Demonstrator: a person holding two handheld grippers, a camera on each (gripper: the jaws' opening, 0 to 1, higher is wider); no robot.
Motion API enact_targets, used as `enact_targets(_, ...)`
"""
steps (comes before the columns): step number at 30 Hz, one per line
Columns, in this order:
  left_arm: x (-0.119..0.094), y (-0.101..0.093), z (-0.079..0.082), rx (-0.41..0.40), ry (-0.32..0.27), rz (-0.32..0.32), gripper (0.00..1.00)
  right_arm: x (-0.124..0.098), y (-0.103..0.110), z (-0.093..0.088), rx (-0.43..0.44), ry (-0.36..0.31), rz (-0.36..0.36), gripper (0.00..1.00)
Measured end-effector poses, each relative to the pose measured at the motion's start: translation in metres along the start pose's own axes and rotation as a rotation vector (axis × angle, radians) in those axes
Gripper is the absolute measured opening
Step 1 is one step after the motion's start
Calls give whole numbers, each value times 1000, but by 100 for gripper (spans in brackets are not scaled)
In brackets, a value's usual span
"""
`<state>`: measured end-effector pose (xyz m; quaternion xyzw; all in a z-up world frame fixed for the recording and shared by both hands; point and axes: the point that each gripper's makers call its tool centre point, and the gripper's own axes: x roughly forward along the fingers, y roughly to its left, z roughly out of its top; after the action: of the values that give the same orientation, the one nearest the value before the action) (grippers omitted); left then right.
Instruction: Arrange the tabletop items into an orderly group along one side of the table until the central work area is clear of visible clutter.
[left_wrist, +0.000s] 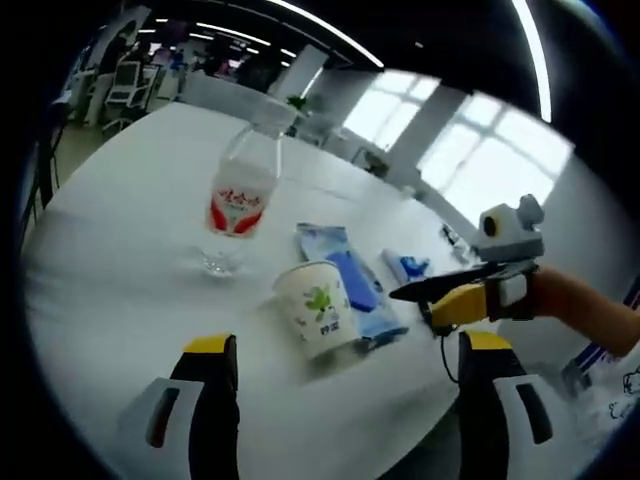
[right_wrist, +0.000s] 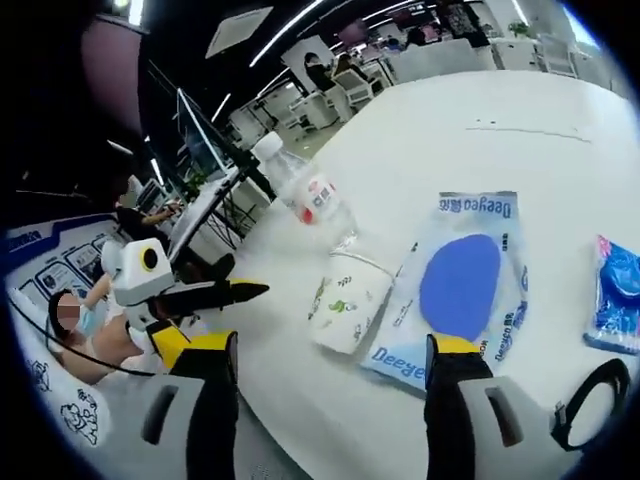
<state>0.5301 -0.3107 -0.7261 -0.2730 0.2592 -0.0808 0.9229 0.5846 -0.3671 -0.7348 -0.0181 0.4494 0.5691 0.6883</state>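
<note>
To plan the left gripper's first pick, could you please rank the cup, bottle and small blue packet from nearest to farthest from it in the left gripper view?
1. Cup, just ahead, between the left gripper's fingers.
2. Small blue packet, farther off to the right.
3. Bottle, farthest, ahead to the left.

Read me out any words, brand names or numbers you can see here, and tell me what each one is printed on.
"Deeyeo": blue and white wipes pack, printed at its top and near its lower edge.
Red and white label on the water bottle: script too blurred to read.
Paper cup: green design with small print, too small to read.
Small blue packet: no readable text.
</note>
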Motion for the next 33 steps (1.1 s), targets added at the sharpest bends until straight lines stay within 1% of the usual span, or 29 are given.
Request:
enact_targets(2,-3,3,-1,-5,-4,5,87,4,2,9,3,-39,-14,70)
enact_targets(3,-5,3,-1,-13,-10,2,87,6,1,10,39,-34,-28,67)
enact_targets(4,-6,4,-1,-17,-12,3,85,8,2,12,55,-35,-26,63)
enact_targets(6,-10,6,-2,-34,-23,5,84,12,-3,12,66,-22,-51,60)
enact_targets(8,-13,10,2,-62,-64,15,85,15,-5,12,58,-4,-71,60)
enact_targets(9,-15,12,2,-78,-71,16,84,14,-9,7,40,36,-101,60)
enact_targets(10,-16,13,2,-86,-76,13,83,15,-7,10,31,33,-92,60)
enact_targets(11,-17,15,2,-99,-85,13,83,16,-8,10,37,42,-98,60)
enact_targets(12,-18,17,1,-109,-88,17,83,17,-10,10,53,57,-109,60)
enact_targets(14,-19,20,0,-113,-94,20,82,22,-7,11,112,64,-92,59)
enact_targets(15,-19,21,-1,-120,-96,22,82,23,-8,10,108,75,-97,59)
enact_targets(16,-20,23,-2,-129,-97,24,82,27,-6,11,102,81,-86,59)
enact_targets(18,-21,25,-2,-143,-105,23,81,31,-3,10,117,91,-93,58)
enact_targets(19,-21,25,-2,-146,-109,24,81,34,-1,10,107,92,-90,57)
enact_targets(21,-21,26,-2,-152,-115,27,81,40,-2,7,108,121,-99,55)
enact_targets(22,-21,26,-2,-155,-119,27,81,43,-2,7,111,121,-97,54)
enact_targets(23,-21,27,-2,-160,-121,26,81,46,-2,3,115,145,-105,54)
enact_targets(24,-21,28,-2,-166,-125,26,81,49,-1,3,107,142,-104,54)
enact_targets(26,-23,29,-3,-180,-133,27,81,53,-2,0,76,171,-119,54)
enact_targets(33,-32,39,-4,-211,-157,46,80,66,-4,-1,66,182,-130,54)
